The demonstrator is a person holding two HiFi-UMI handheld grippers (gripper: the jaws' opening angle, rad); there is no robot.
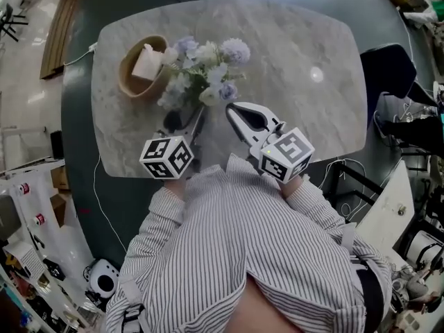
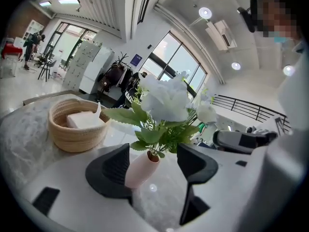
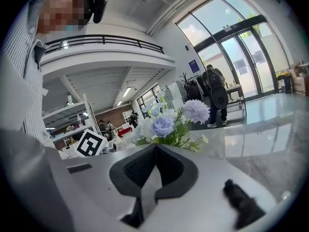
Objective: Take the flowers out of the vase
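1. While the flowers (image 2: 166, 100) stand in the pink vase (image 2: 141, 170) on the desk (image 1: 305, 40), the left tool (image 2: 153, 151) is released, jaws either side of the pink vase.
2. The right tool (image 3: 155, 149) is clenched, empty.

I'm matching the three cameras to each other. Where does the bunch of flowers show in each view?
Head view: flowers upper centre, right of the basket.
Left gripper view: flowers centre, rising from the pink vase.
Right gripper view: flowers centre, just beyond the jaws.
Shared landmark: the marble table.
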